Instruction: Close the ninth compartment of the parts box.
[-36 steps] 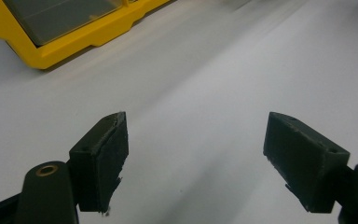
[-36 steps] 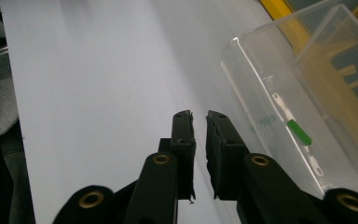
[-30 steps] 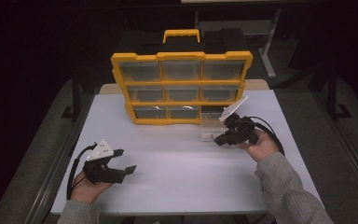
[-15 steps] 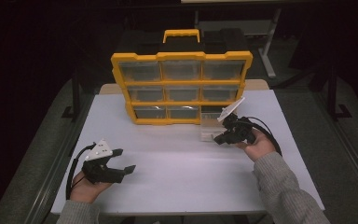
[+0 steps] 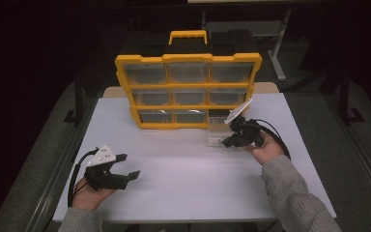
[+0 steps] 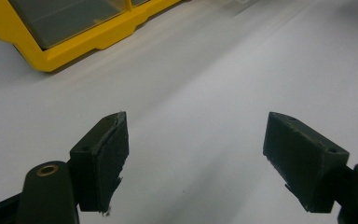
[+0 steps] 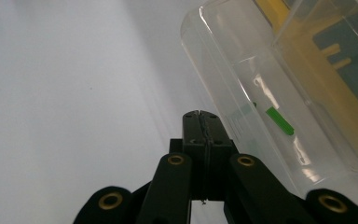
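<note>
A yellow drawer cabinet (image 5: 188, 92) with a black top and clear drawers stands at the back of the white table (image 5: 183, 188). In front of its bottom right slot a clear plastic drawer (image 5: 216, 131) sits pulled out toward me. In the right gripper view this drawer (image 7: 261, 93) holds a small green piece (image 7: 278, 120). My right gripper (image 5: 228, 142) is shut with nothing between its jaws, its tip (image 7: 200, 115) just beside the drawer's front wall. At the table's front left my left gripper (image 5: 128, 167) rests open, and bare table lies between its pads (image 6: 100, 158).
The cabinet's yellow bottom corner (image 6: 51, 56) lies ahead and to the left in the left gripper view. A black cable (image 5: 275, 137) loops around the right hand. Dark floor and table legs surround the table on all sides.
</note>
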Motion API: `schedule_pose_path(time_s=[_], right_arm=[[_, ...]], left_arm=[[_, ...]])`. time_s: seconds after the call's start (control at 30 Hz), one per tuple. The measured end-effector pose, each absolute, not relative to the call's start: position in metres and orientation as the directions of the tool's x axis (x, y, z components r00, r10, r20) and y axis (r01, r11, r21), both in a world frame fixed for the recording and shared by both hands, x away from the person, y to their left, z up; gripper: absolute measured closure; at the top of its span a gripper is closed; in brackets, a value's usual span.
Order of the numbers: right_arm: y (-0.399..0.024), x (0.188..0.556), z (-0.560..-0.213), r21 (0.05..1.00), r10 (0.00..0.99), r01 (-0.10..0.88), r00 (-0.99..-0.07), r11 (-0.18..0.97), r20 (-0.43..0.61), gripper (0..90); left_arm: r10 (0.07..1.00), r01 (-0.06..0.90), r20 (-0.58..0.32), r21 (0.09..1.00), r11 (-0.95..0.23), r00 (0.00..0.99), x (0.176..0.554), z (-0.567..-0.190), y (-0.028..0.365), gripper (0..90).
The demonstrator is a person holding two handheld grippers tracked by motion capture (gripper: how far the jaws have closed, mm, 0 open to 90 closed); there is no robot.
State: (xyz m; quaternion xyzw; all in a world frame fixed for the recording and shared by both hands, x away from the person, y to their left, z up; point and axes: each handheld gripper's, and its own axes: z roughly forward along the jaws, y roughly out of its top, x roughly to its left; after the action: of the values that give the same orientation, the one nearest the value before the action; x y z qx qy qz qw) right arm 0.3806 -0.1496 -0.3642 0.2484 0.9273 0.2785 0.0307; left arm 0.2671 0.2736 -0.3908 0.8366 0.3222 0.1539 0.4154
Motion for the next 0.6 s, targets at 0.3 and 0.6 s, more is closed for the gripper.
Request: schedule_pose_path(time_s=[0.3,0.6], right_arm=[[-0.15,0.385,-0.365,0.528,0.485,0.451,-0.871,0.72,0.082,88.9],[-0.15,0.391,-0.363,0.531,0.498,0.457,-0.864,0.714,0.073,88.9]], left_arm=[[0.667,0.41,-0.01,0.796,-0.446,0.745,0.267,-0.39,0.273,22.0],[0.665,0.406,-0.004,0.795,-0.451,0.747,0.267,-0.389,0.274,21.9]])
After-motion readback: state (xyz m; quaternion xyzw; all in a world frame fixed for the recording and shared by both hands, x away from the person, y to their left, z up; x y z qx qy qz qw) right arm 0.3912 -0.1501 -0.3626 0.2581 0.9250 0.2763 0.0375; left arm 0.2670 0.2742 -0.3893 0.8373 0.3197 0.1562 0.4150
